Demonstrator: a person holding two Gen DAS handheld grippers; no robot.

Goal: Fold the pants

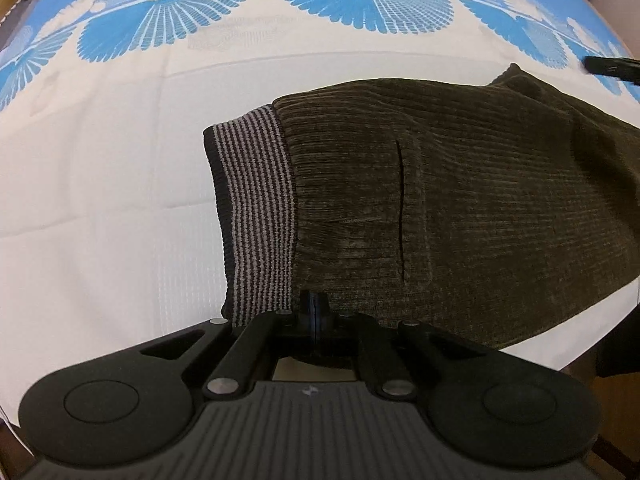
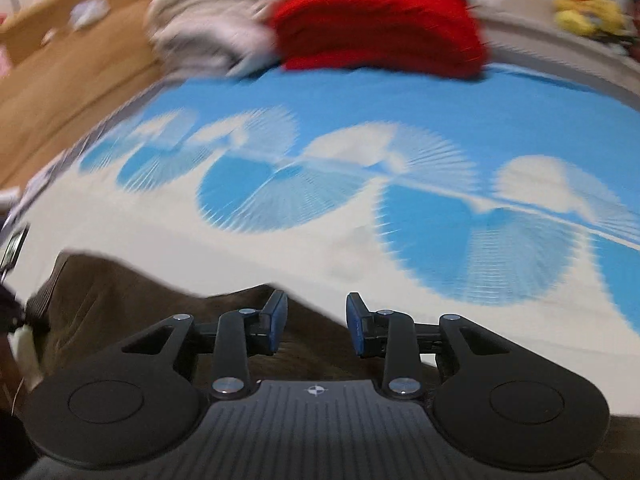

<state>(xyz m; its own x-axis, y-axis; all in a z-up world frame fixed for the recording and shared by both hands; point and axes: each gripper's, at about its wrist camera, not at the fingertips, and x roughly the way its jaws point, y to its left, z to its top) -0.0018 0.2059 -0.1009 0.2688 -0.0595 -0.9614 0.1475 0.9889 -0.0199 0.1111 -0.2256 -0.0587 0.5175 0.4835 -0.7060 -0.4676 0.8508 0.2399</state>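
Light: soft, even, indoor; faint shadows.
Left wrist view: sharp, edges bowed by fisheye.
Right wrist view: motion-smeared throughout, red cloth (image 2: pixel 380 24) and bedsheet (image 2: pixel 440 128) blurred.

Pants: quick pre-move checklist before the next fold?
1. Left gripper jaws shut at the pants' near edge beside the striped waistband: ok.
2. Fabric actually pinched by the left jaws: cannot tell, the edge hides it.
3. Right gripper jaws open, holding nothing: ok.
4. Right gripper steady: not ok, its view is motion-blurred.
5. Pants flat on the bedsheet: ok where visible.
6. Red clothes far from the pants: ok.
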